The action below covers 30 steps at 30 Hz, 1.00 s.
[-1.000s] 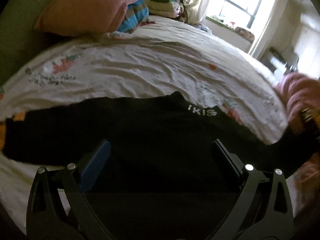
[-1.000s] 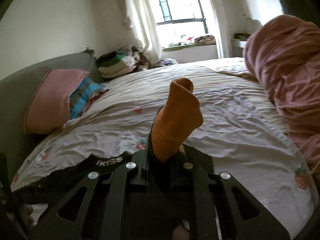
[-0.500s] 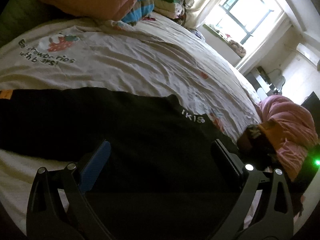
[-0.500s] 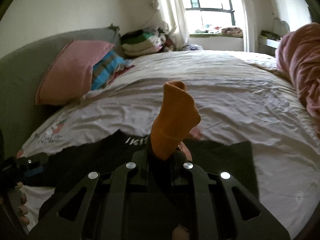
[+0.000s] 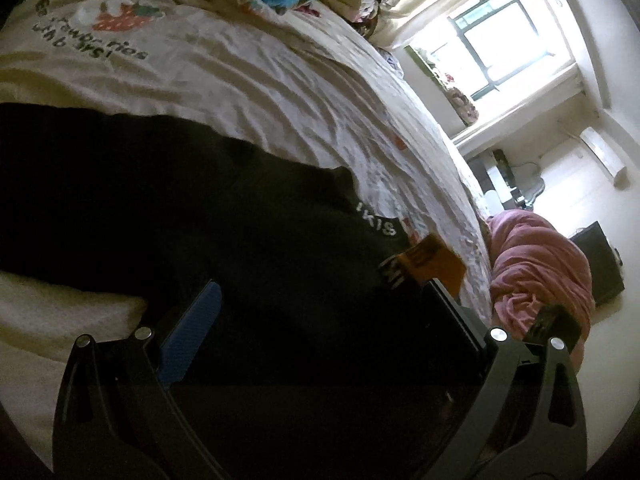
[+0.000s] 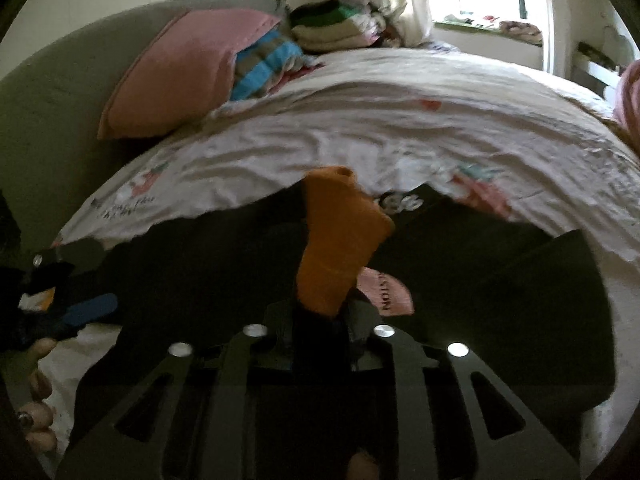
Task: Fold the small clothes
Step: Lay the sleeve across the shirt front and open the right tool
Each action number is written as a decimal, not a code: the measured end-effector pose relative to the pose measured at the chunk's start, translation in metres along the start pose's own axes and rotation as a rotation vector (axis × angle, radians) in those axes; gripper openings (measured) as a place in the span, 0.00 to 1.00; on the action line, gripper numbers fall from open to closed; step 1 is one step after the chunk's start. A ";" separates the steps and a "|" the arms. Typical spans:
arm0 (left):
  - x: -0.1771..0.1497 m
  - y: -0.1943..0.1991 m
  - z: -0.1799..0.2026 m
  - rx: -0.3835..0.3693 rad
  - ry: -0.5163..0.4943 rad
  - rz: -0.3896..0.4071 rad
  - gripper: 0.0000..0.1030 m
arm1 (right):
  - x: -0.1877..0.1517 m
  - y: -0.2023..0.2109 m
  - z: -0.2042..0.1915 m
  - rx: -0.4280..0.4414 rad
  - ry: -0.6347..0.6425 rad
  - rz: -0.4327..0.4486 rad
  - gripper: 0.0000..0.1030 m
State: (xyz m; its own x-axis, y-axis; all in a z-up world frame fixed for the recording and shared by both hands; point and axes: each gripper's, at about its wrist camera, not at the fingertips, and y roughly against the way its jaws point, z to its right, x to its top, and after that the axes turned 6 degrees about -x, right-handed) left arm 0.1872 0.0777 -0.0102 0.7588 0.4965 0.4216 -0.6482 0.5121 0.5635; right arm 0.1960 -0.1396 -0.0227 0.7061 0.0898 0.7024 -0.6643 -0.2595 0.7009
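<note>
On bedsheet [image 5: 240, 80], "strawberries" print; black garment [image 5: 200, 208] lettered "KIS"; right gripper [image 6: 324, 312] loosening around orange sock [image 6: 336, 240]; left gripper [image 5: 320, 312] open.

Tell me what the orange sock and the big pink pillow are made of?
The orange sock looks like knitted cloth, probably cotton or a blend: fine ribs run along it, it is matte and it bends softly. The pink pillow seems to have a smooth woven cover, matte with a stitched edge, and it bulges as if filled with soft stuffing. The exact fibre can't be told.

The orange sock's [image 6: 340, 236] lower end is hidden between the right hand-held gripper's [image 6: 320, 316] jaws, and the pink label's [image 6: 386, 290] lettering is blurred.
</note>
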 end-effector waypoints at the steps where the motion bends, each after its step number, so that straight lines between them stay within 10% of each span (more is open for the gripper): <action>1: 0.000 -0.001 -0.002 -0.002 0.007 -0.004 0.91 | -0.001 -0.002 -0.003 0.019 0.004 -0.009 0.27; 3: -0.002 -0.005 -0.005 -0.011 0.023 -0.019 0.91 | -0.005 -0.003 -0.008 0.056 0.024 -0.033 0.48; 8: -0.005 -0.016 -0.007 -0.035 0.034 -0.055 0.91 | -0.015 0.020 -0.016 0.126 0.081 -0.029 0.64; 21: -0.033 -0.079 0.011 -0.020 0.008 -0.223 0.65 | -0.031 0.087 0.050 0.116 -0.106 0.034 0.68; 25: -0.032 -0.089 0.028 0.001 -0.072 -0.218 0.12 | -0.032 0.093 0.068 0.099 -0.152 0.047 0.68; 30: -0.025 -0.072 0.054 -0.048 -0.139 -0.166 0.06 | -0.036 0.096 0.080 0.083 -0.181 0.047 0.68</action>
State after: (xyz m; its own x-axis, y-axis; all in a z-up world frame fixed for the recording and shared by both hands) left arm 0.2188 -0.0091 -0.0228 0.8548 0.3031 0.4212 -0.5132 0.6136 0.6000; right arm 0.1264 -0.2446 0.0095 0.7125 -0.0965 0.6950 -0.6801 -0.3388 0.6502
